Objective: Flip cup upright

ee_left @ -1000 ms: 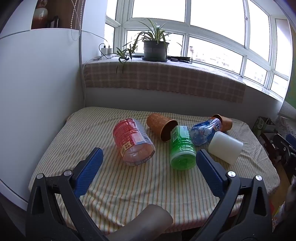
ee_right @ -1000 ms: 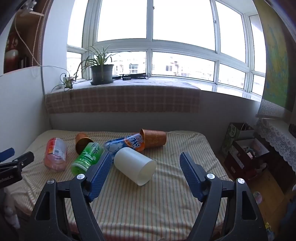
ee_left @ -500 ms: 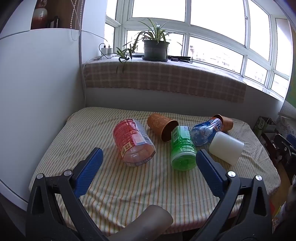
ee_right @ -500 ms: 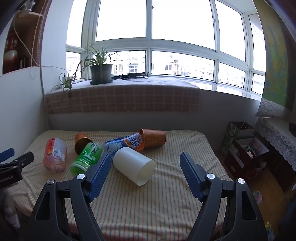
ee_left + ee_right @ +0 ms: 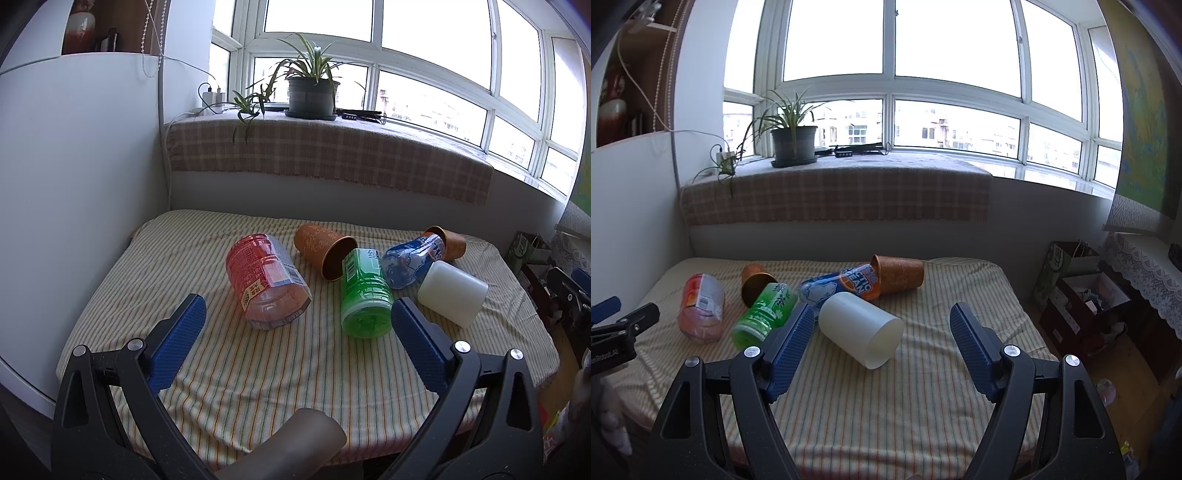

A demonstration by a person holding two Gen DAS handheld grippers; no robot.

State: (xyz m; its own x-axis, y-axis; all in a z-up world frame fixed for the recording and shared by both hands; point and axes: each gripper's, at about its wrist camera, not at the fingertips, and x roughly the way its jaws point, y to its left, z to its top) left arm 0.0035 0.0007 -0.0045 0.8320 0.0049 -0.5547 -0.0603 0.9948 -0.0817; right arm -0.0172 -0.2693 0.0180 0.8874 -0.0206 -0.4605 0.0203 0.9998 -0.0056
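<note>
Several cups lie on their sides on a striped tablecloth. A white cup point(image 5: 858, 334) point(image 5: 452, 292) lies nearest my right gripper point(image 5: 882, 317), which stands open just in front of it, its left finger beside the cup's base. A red cup point(image 5: 266, 280) point(image 5: 701, 306), a green cup point(image 5: 364, 293) point(image 5: 764, 315), a blue-orange cup point(image 5: 412, 260) point(image 5: 842, 286) and two brown cups point(image 5: 325, 249) point(image 5: 897, 273) lie in a cluster. My left gripper point(image 5: 295, 317) is open, hovering short of the red and green cups.
The table point(image 5: 258, 369) meets a white wall on the left and a cloth-covered window sill with a potted plant point(image 5: 310, 94) behind. Boxes point(image 5: 1082, 291) stand on the floor to the right. A brown rounded object point(image 5: 295, 439) pokes in at the near edge.
Both views have drifted only slightly. The cups lie as before and both grippers remain open.
</note>
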